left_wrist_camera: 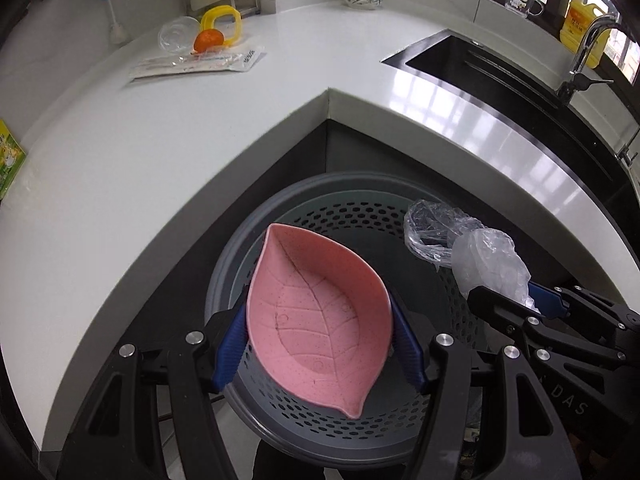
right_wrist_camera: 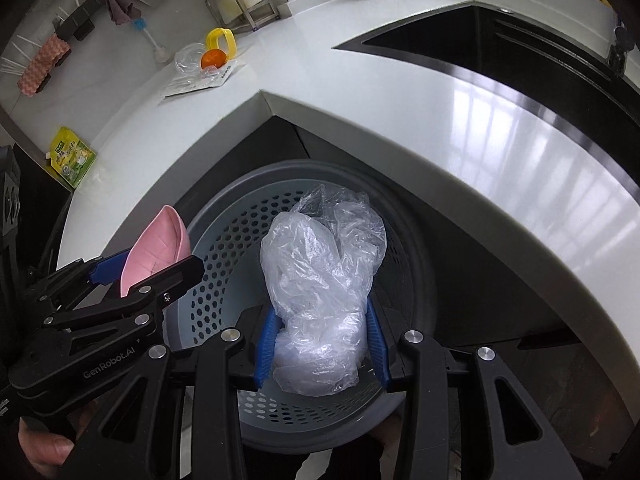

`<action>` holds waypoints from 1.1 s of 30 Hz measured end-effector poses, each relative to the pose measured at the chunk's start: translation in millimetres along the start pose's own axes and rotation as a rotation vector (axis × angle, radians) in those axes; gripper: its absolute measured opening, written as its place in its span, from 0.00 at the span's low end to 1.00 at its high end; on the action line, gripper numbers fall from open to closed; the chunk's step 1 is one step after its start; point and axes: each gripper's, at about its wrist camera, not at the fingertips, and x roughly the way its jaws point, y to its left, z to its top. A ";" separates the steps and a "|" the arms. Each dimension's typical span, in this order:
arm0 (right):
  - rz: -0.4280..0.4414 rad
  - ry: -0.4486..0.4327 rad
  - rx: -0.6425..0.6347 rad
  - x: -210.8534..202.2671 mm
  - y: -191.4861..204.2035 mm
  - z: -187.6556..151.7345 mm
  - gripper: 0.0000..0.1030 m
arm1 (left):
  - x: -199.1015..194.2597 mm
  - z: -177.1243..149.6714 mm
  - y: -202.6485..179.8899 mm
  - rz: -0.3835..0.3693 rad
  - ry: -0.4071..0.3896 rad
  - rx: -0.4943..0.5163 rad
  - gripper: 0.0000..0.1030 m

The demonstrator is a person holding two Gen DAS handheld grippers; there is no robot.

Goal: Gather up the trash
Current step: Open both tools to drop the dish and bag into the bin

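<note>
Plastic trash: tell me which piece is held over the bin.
The crumpled clear bag, pinched in the right claw above the bin. The clear cup and flat wrapper lie on the counter.

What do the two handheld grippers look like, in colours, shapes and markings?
Both the left gripper and the right gripper are black linkage frames with triangular cut-outs and round silver pivot bolts. Their fingers carry ribbed blue pads. White "GenRobot.AI" lettering marks the left gripper's side. No cables or sleeves are visible.
</note>
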 end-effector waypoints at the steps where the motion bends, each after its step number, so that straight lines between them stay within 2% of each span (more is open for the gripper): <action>1: 0.003 0.009 0.005 3.2 -1.9 -0.6 0.37 | 3.5 -1.3 -0.1 -0.002 0.012 -0.002 0.60; 9: 0.013 0.053 0.024 22.3 -9.0 -5.2 0.37 | 24.3 -8.7 2.3 -0.015 0.058 -0.024 0.61; 21: 0.015 0.075 0.023 37.0 -10.6 -8.6 0.39 | 26.0 -9.0 8.5 0.010 0.058 -0.036 0.61; 22: 0.013 0.077 0.024 37.6 -9.9 -8.2 0.47 | 25.7 -8.5 8.9 0.010 0.058 -0.036 0.63; 23: 0.010 0.076 0.026 38.0 -10.4 -7.5 0.50 | 25.1 -8.4 8.3 0.012 0.058 -0.037 0.64; 28: -0.001 0.067 0.023 37.8 -10.8 -7.4 0.50 | 22.5 -5.0 10.3 0.020 0.050 -0.039 0.72; 33: -0.007 0.068 0.031 39.3 -11.8 -6.5 0.50 | 22.1 -4.2 12.5 0.026 0.054 -0.036 0.77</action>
